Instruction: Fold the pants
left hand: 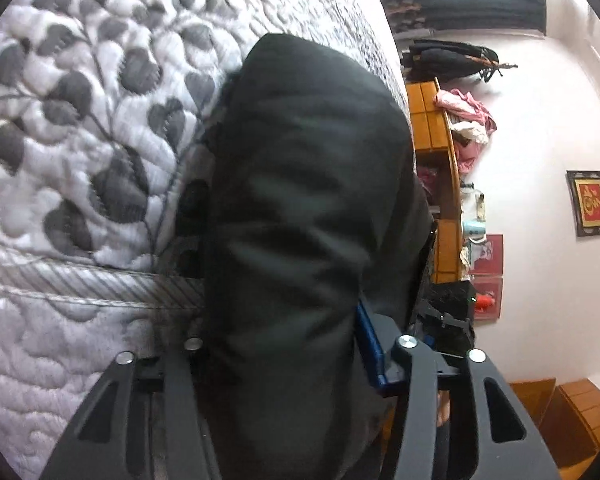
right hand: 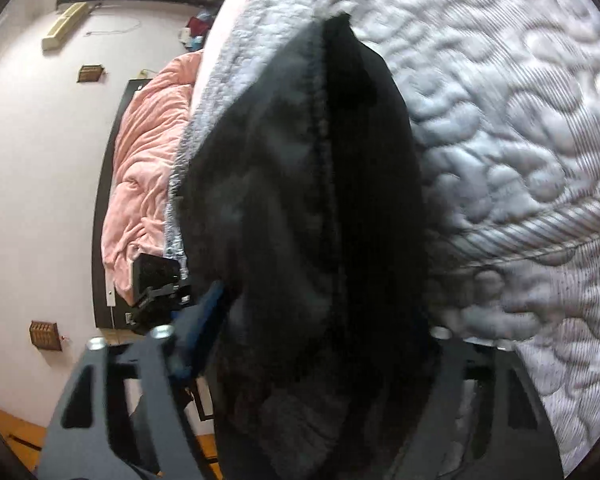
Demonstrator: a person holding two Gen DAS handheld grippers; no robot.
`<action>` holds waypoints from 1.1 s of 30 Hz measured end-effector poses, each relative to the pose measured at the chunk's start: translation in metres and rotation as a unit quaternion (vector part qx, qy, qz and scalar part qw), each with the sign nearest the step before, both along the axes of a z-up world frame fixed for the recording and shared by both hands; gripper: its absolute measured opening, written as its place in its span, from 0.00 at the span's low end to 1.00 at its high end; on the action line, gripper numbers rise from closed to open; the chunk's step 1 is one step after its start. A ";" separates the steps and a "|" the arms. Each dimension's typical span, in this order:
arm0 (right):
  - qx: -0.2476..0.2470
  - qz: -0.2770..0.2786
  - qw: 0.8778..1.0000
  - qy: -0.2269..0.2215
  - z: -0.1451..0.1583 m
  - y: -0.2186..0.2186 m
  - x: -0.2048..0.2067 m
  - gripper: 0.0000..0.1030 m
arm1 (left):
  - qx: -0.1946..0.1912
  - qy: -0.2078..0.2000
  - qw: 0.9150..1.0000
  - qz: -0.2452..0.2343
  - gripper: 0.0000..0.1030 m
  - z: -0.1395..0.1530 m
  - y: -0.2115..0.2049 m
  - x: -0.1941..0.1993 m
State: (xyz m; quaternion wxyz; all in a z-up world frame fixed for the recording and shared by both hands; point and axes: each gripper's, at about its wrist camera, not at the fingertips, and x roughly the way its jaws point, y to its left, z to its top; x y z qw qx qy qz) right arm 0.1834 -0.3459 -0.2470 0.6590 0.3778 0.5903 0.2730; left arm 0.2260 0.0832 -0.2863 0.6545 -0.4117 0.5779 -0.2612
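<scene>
The black pants (left hand: pixel 300 208) hang in a thick bunch straight in front of the left wrist camera, over the edge of a quilted mattress (left hand: pixel 80 120). My left gripper (left hand: pixel 296 344) is shut on the pants; the cloth hides its fingertips. In the right wrist view the same black pants (right hand: pixel 320 208) fill the middle, with a stitched seam running down them. My right gripper (right hand: pixel 312 344) is shut on the pants too, its fingertips buried in cloth. The other gripper (right hand: pixel 160 284) shows at the left, close by.
The white-and-grey leaf-patterned mattress (right hand: pixel 520 140) lies behind the pants. A pink blanket (right hand: pixel 148 160) lies beside a dark headboard. A wooden shelf (left hand: pixel 440 160) with pink clothes stands by the wall. A wooden floor (left hand: pixel 572 412) lies below.
</scene>
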 end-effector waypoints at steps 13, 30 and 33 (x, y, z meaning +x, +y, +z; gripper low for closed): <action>-0.014 0.085 0.994 -0.064 0.076 0.106 0.113 0.59 | 0.043 -0.038 0.996 0.061 0.41 0.057 0.072 0.050; -0.052 0.080 0.995 -0.016 0.016 0.147 0.207 0.74 | 0.088 0.014 0.990 0.108 0.60 0.028 0.143 0.106; -0.089 0.058 0.993 -0.050 0.041 0.125 0.209 0.78 | 0.134 -0.025 0.982 0.132 0.61 0.064 0.162 0.096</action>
